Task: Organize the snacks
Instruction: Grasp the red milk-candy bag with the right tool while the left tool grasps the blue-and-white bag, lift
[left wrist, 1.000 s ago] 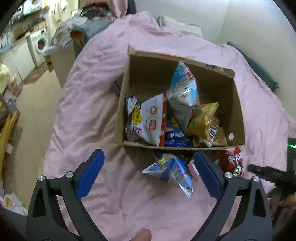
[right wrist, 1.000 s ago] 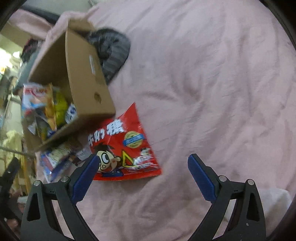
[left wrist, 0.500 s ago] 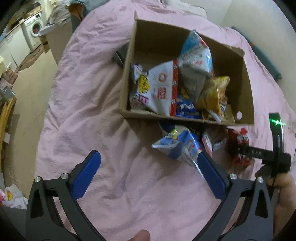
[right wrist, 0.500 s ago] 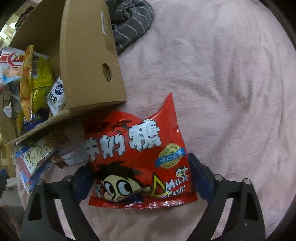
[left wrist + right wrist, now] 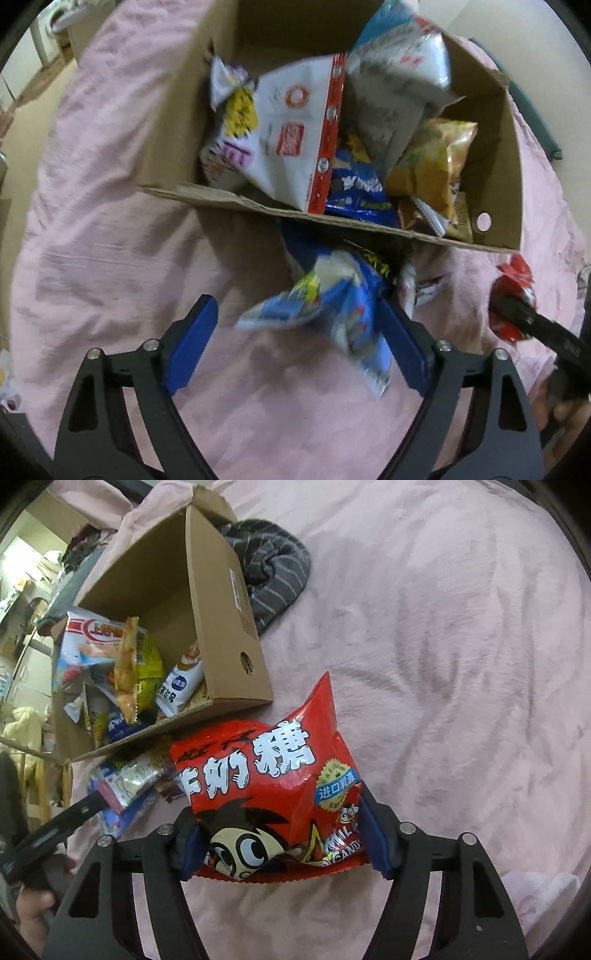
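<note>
A: Where do the snacks lie?

B: Most sit in the cardboard box point(image 5: 498, 155) on the pink bedspread point(image 5: 110, 221), filling the upper half of the left wrist frame. A white bag with a red edge point(image 5: 295, 125) leans in its middle, a silver and blue bag point(image 5: 402, 66) stands at the upper right, a yellow bag point(image 5: 436, 162) sits lower right, and a dark blue packet point(image 5: 358, 192) lies under them.

A: And outside the box?

B: A blue snack bag point(image 5: 332, 314) lies on the bedspread just below the box's near wall, at the centre of that frame, blurred.

A: How does the left tool stand?

B: The left tool point(image 5: 299, 343) has its blue pads spread and is closing. The blue bag lies between them; the right-hand pad is at the bag's edge, the left-hand pad is apart from it, so nothing is pinched.

A: The right tool?

B: In the right wrist frame the right tool point(image 5: 280, 842) is closing on the red milk candy bag point(image 5: 266, 775), bottom centre. Both pads press on the bag's lower sides and the foil buckles between them. The bag's upper corner points toward the box's corner point(image 5: 229, 635) at upper left.

A: Anything else there?

B: A grey striped cloth point(image 5: 273, 565) lies beside the box's far side at the top of the frame, and the left tool's black arm shows at the lower left edge, over the loose packets below the box.
</note>
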The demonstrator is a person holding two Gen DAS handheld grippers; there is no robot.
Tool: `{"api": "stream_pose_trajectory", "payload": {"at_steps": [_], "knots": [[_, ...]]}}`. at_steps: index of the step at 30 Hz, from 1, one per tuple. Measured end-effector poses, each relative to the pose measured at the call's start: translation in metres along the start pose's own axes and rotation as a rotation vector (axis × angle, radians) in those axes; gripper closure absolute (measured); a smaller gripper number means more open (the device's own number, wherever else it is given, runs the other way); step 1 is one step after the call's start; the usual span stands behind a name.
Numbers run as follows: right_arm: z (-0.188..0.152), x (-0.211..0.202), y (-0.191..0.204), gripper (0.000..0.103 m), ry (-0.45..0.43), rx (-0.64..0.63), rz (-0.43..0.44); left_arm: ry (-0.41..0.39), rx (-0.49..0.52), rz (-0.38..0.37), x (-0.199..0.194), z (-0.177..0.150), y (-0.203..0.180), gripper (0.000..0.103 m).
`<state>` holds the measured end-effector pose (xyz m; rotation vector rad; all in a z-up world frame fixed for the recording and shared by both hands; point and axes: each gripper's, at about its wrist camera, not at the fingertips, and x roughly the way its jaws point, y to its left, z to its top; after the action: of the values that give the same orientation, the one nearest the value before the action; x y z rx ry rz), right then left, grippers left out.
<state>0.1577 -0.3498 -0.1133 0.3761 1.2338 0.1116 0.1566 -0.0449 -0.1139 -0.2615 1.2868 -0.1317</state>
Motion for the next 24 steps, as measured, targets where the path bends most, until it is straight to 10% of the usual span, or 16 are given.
{"api": "stream_pose_trajectory", "payload": {"at_steps": [3,11,24], "knots": [[-0.007,-0.003,-0.003,0.032,-0.005,0.011,0.009,0.028,-0.014,-0.056,0.013,0.003,-0.004,0.019],[0.004,0.006,0.003,0.032,-0.014,0.011,0.021,0.013,0.006,-0.071,0.000,-0.001,-0.013,0.068],[0.005,0.006,0.008,0.032,-0.021,0.019,0.022,-0.068,0.044,0.033,-0.045,-0.013,0.003,0.071]]}}
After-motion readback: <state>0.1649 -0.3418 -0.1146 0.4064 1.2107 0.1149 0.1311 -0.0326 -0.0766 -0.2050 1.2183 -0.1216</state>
